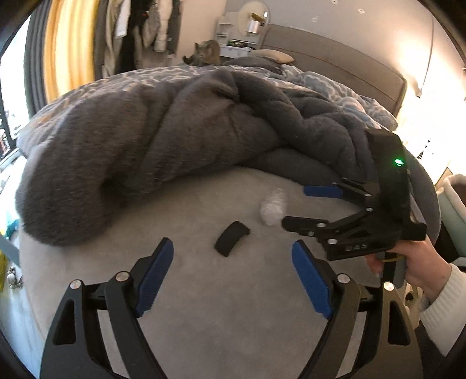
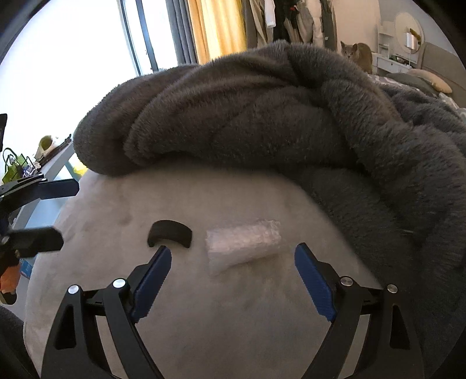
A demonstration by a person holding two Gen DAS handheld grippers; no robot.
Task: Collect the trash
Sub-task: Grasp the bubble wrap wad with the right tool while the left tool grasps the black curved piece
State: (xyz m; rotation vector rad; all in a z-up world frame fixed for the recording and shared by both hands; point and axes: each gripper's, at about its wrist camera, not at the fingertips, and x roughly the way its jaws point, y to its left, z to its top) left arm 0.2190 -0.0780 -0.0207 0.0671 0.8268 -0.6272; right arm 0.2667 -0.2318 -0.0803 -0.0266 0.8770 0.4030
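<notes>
A curved black foam piece point(image 1: 232, 238) and a white bubble-wrap roll point(image 1: 273, 205) lie on the light grey bed sheet point(image 1: 204, 315). My left gripper point(image 1: 233, 256) is open and empty, just short of the black piece. My right gripper point(image 1: 294, 207) comes in from the right, open, its fingertips beside the white roll. In the right wrist view my right gripper point(image 2: 233, 261) is open with the white roll point(image 2: 243, 245) between and just ahead of its fingers; the black piece point(image 2: 169, 232) lies left of it. My left gripper point(image 2: 68, 208) shows open at the left edge.
A bunched dark grey fleece blanket point(image 1: 145, 151) lies right behind the two items. A grey cat point(image 1: 205, 53) sits at the far side of the bed. A window, yellow curtain point(image 2: 217, 26) and hanging clothes stand behind. A cluttered ledge point(image 2: 26, 166) is at the left.
</notes>
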